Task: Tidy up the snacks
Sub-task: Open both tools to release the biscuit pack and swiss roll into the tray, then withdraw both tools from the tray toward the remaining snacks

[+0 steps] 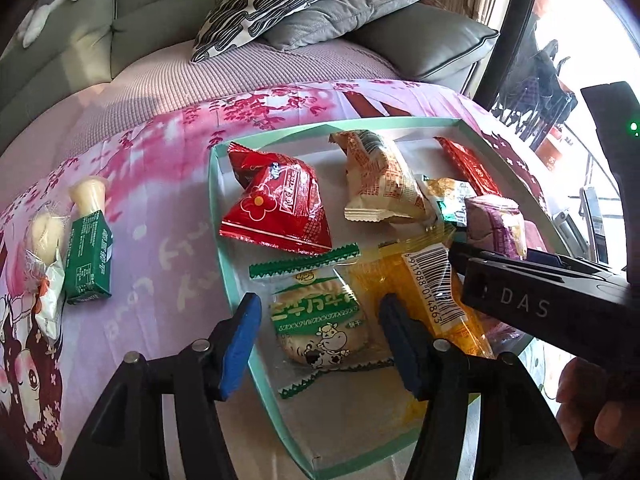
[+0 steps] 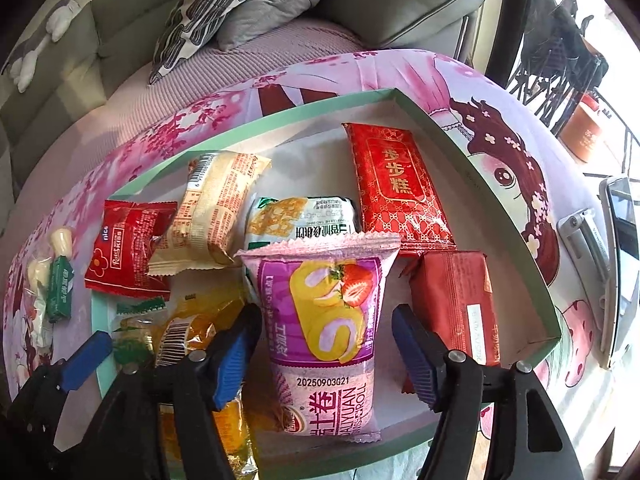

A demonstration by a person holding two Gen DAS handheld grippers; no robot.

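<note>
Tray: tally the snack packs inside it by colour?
Red packs: 3
Green-and-white packs: 2
Cream pack: 1
Purple pack: 1
Yellow pack: 1
Total: 8

A mint-green tray (image 2: 448, 148) is seen on a pink cloth (image 1: 168, 240) printed with blossoms. Nearest lies a purple swiss-roll packet (image 2: 324, 320) patterned with a strawberry; far right, a red-and-gold packet (image 2: 396, 188). Blue pads (image 2: 236, 356) are borne by black fingers.
</note>
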